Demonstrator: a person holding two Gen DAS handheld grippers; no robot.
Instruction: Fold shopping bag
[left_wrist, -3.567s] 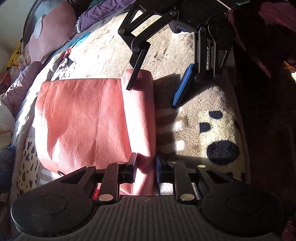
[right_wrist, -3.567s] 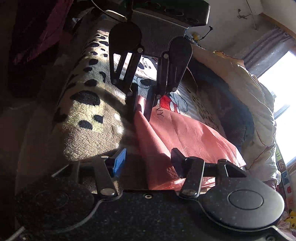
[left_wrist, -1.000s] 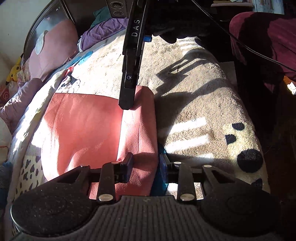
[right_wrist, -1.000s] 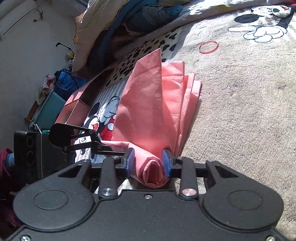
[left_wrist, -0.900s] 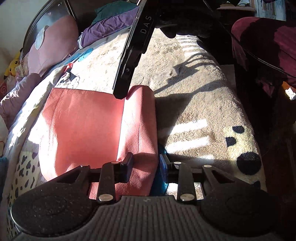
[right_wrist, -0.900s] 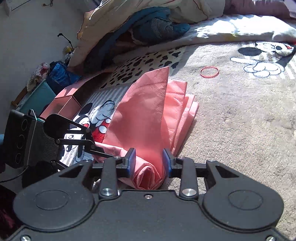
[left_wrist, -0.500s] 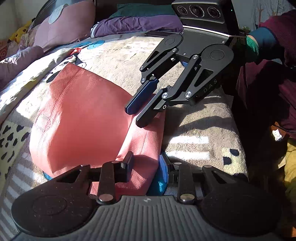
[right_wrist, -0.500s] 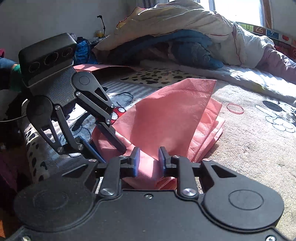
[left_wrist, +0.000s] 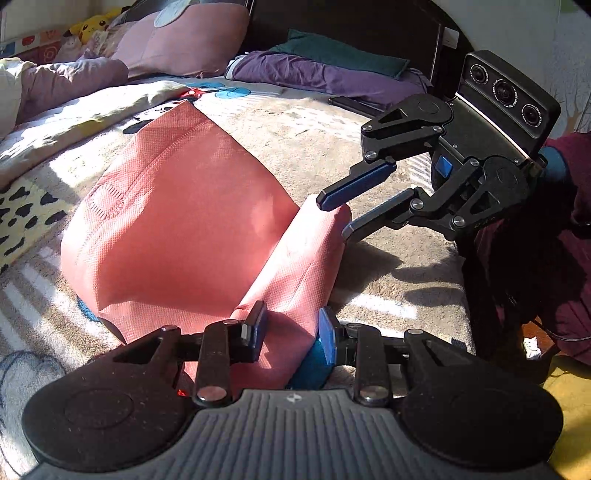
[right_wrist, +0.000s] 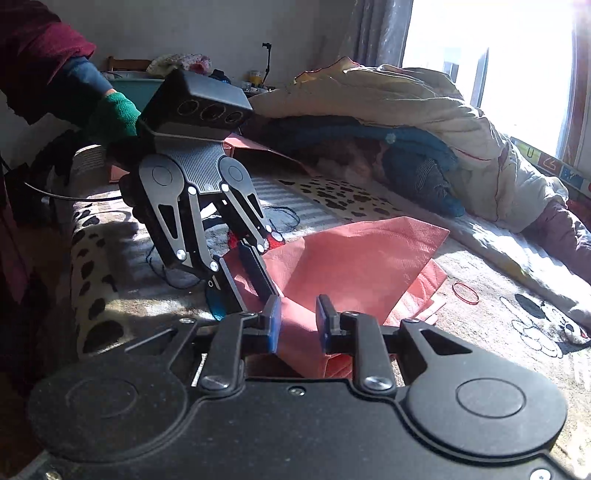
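We see the pink shopping bag (left_wrist: 177, 229) lying part-folded on the bed (left_wrist: 314, 125). Our left tongs (left_wrist: 290, 328) are clamped on its near folded edge, and our right tongs (right_wrist: 297, 321) are pinched on the far end of that fold.
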